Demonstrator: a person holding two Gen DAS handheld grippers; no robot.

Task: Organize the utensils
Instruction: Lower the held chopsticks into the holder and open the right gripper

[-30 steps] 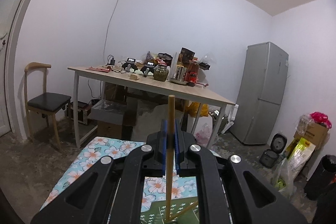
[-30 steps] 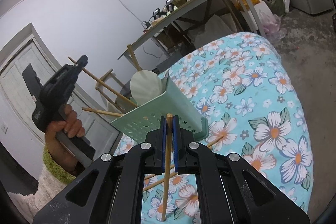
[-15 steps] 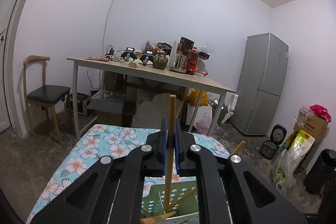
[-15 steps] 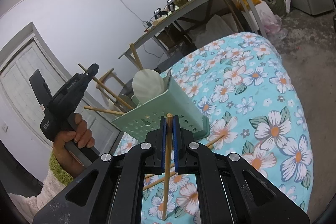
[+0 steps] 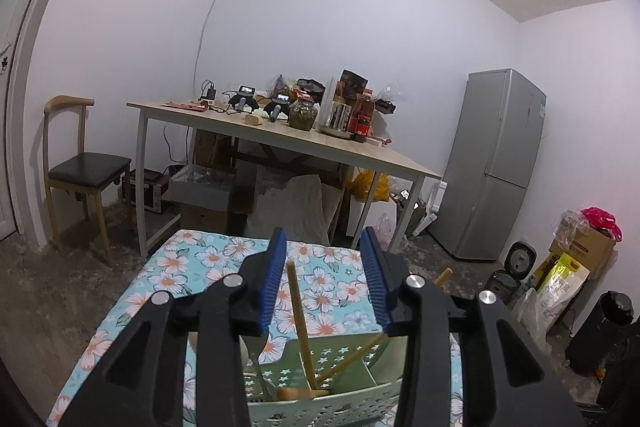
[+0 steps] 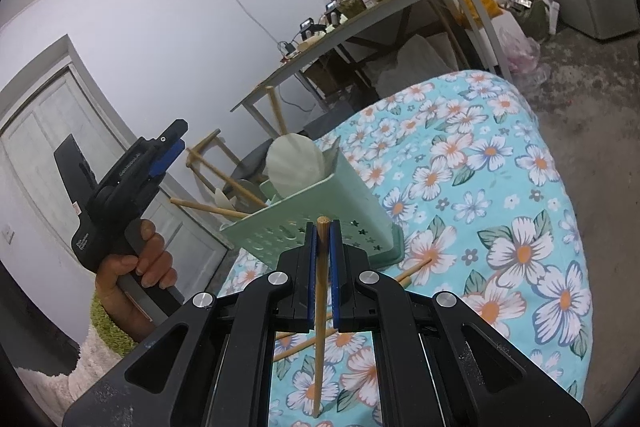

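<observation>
Presently on record:

- Utensil basket (image 6: 316,223): pale green plastic, perforated with dots and stars, standing on the floral cloth; in the left wrist view it sits directly below the left gripper.
- Basket contents: several wooden chopsticks leaning at angles, a pale scoop-shaped spoon (image 6: 294,163), a metal fork (image 5: 256,351).
- Upright chopstick (image 5: 300,323): lower end inside the basket, top rising between the spread blue pads, touching neither.
- Left gripper (image 5: 326,287): jaws released and wide apart, holding nothing; seen also from the right wrist camera, raised in a bare hand (image 6: 136,267) to the left of the basket.
- Right gripper (image 6: 324,263): jaws clenched on a held chopstick (image 6: 320,311), which runs lengthwise between the pads, tip just in front of the basket wall.
- Loose chopsticks (image 6: 412,267): lying on the cloth beside the basket's base, partly hidden by the right gripper.
- Floral cloth (image 6: 500,211): turquoise with white and orange flowers, covering the work surface.
- Background: wooden table (image 5: 280,139) crowded with jars and bottles, chair (image 5: 80,167), grey refrigerator (image 5: 496,163).
</observation>
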